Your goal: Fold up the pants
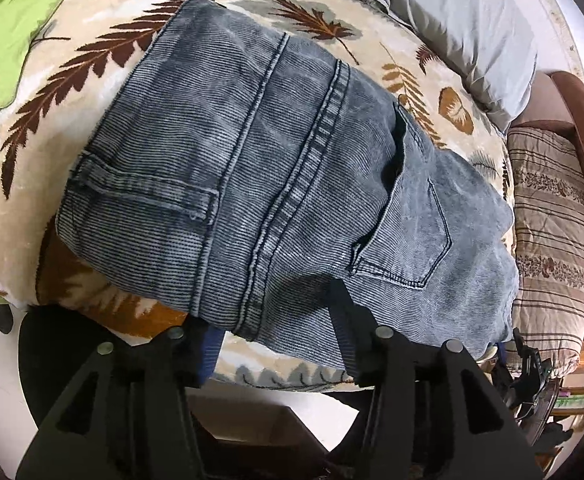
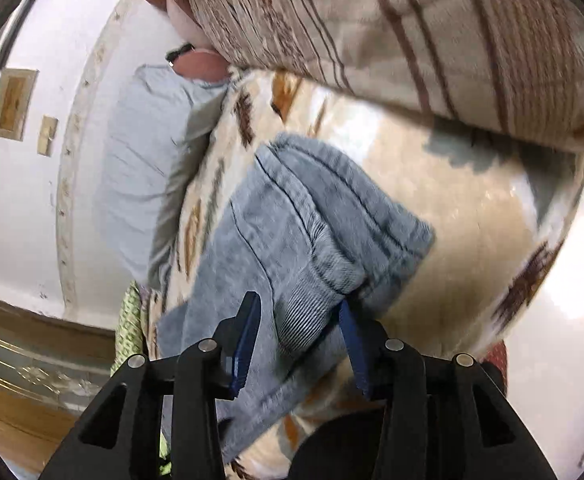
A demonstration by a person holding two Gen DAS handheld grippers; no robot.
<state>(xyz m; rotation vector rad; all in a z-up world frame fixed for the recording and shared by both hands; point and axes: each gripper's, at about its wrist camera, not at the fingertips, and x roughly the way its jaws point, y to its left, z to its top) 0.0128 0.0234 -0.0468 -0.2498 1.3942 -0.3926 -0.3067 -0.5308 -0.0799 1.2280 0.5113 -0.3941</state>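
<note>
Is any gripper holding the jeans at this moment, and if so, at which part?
Nothing is held. The left gripper and the right gripper both stand open around the near edge of the folded jeans, with their pads not pressing on the denim.

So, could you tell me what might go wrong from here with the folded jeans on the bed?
1. The jeans lie at the near edge of the leaf-print blanket; a nudge might slide them off.
2. The left gripper and right gripper both have denim between open jaws; pulling away carelessly could snag a layer and undo the fold.
3. The right wrist view is blurred, so a hasty move may disturb the jeans.
</note>
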